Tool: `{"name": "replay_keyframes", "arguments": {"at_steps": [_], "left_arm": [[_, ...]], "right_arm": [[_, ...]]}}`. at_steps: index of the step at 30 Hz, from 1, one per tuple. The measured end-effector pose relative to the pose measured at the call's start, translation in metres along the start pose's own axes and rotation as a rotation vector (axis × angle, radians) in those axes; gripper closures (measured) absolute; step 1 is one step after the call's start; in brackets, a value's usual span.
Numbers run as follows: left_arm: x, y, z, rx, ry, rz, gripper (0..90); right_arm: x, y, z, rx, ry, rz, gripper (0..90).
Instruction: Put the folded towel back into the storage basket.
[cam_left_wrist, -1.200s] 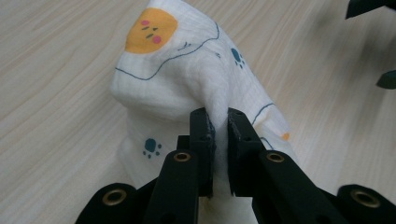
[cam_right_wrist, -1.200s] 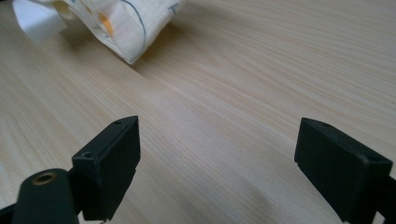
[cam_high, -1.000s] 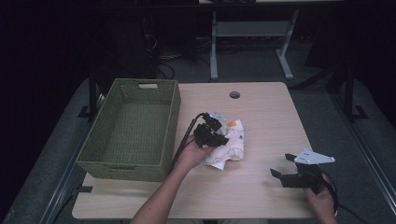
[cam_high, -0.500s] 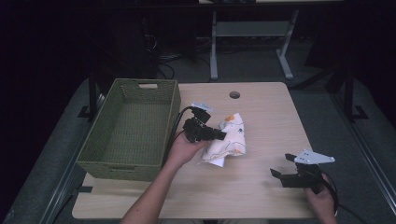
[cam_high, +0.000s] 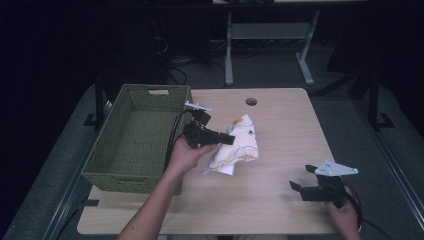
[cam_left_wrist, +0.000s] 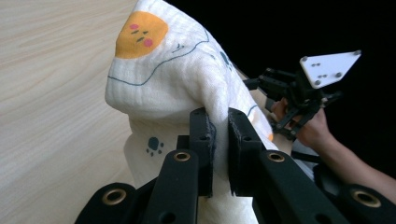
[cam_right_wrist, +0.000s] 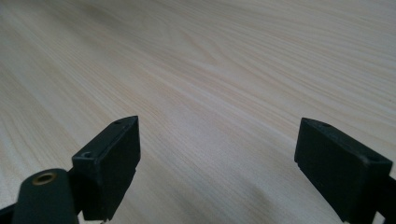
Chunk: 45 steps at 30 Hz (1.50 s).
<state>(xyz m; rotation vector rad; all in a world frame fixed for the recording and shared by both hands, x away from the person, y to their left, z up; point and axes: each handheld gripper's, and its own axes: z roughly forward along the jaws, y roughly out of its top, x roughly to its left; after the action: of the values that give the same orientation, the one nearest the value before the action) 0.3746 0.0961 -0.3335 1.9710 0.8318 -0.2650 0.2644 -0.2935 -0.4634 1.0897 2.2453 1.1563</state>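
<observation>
the left claw (cam_high: 231, 141) is pinching a fold of the white printed cloth (cam_high: 237, 147), its two black jaws pressed together on the fabric; in the left gripper view the cloth (cam_left_wrist: 173, 79) bunches up and over the jaw tips, with an orange blob and a small paw print showing on it. from the high view the cloth hangs partly lifted, one end in the grip and the rest trailing down to the worktop (cam_high: 280, 125) near its middle. the green woven basket (cam_high: 107, 157) stands just beside the left hand, on the side away from the cloth, so the claw sits between the two, and the likely carry runs from the cloth back across the basket's near rim. the basket's long axis runs away from the person, and the cloth trails roughly across that line. the left hand is clearly the nearer one to both. the right claw (cam_high: 301, 187) rests well apart at the near right of the worktop, its jaws spread wide with nothing between them, bare wood ahead (cam_right_wrist: 219, 93).
</observation>
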Motion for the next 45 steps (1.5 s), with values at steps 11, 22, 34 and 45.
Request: {"name": "replay_keyframes", "arguments": {"at_steps": [11, 22, 34, 45], "left_arm": [[0.004, 0.004, -0.022, -0.016, -0.06, -0.012, 82.7], [0.011, 0.004, -0.052, -0.055, -0.07, -0.014, 82.7], [0.017, 0.002, -0.084, -0.091, -0.07, -0.014, 82.7], [0.024, -0.004, -0.105, -0.11, -0.053, -0.026, 82.7]], "right_arm": [[0.001, 0.0, 0.0, 0.009, 0.0, -0.002, 14.0], [0.0, 0.0, 0.001, 0.015, -0.004, -0.008, 13.9], [0.002, 0.0, 0.002, 0.018, -0.005, -0.002, 13.9], [0.002, 0.0, 0.003, 0.025, -0.009, -0.01, 13.9]]}}
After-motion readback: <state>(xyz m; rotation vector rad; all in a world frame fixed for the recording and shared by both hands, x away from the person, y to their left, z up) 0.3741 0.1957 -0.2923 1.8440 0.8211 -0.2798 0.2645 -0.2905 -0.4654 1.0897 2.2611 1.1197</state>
